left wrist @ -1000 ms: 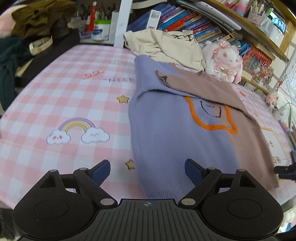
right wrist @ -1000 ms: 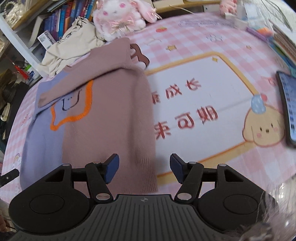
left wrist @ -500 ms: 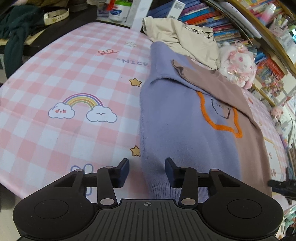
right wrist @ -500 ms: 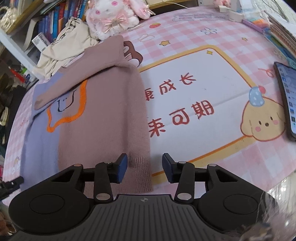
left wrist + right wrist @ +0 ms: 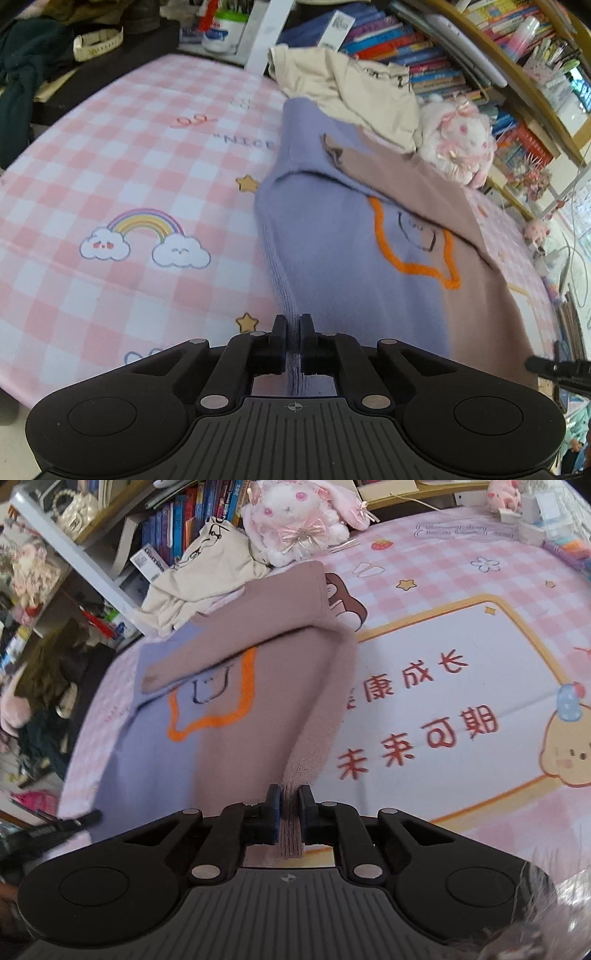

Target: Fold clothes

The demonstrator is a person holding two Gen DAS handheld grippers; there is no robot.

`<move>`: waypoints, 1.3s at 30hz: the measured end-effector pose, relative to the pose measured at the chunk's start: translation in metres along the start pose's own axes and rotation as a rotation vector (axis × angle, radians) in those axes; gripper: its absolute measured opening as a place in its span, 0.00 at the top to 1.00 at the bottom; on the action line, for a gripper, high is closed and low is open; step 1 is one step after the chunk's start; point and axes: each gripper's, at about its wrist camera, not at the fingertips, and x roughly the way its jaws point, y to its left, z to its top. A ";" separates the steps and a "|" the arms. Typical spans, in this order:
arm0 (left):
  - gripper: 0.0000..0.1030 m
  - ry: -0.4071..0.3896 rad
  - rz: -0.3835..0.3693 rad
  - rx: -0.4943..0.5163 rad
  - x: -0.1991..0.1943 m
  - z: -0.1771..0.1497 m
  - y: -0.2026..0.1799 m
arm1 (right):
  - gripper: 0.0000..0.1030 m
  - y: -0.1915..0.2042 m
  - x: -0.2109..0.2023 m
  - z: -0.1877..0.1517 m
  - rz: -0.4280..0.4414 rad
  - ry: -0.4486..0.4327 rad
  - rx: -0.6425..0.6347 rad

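Observation:
A lavender and mauve sweater [image 5: 351, 266] with an orange star outline lies on the pink checked table cover, sleeves folded across its chest. My left gripper [image 5: 293, 328] is shut on the lavender corner of its ribbed hem. My right gripper [image 5: 290, 801] is shut on the mauve corner of the sweater's [image 5: 236, 709] hem, and the cloth rises from the table to it. The right gripper's tip shows at the right edge of the left wrist view [image 5: 554, 367]; the left one's tip shows at the left of the right wrist view [image 5: 55, 827].
A cream garment [image 5: 351, 81] and a white and pink plush rabbit [image 5: 458, 144] lie behind the sweater, against bookshelves [image 5: 424, 55]. Dark clothes [image 5: 22, 74] are heaped at the far left. The table cover [image 5: 461, 672] extends to the right, with small items at its far right edge.
Both grippers went from wide open to shut on the sweater's hem corners. The hem edge has lifted off the table at both corners.

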 end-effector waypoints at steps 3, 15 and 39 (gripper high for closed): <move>0.90 0.017 0.001 -0.039 0.002 -0.002 0.006 | 0.84 -0.011 0.009 0.008 0.004 0.007 0.056; 0.81 0.102 -0.100 -0.167 0.011 -0.011 0.021 | 0.68 -0.057 0.045 0.039 0.039 0.030 0.275; 0.88 0.171 -0.166 -0.142 0.010 -0.008 0.036 | 0.79 -0.053 0.018 -0.017 0.125 0.191 0.211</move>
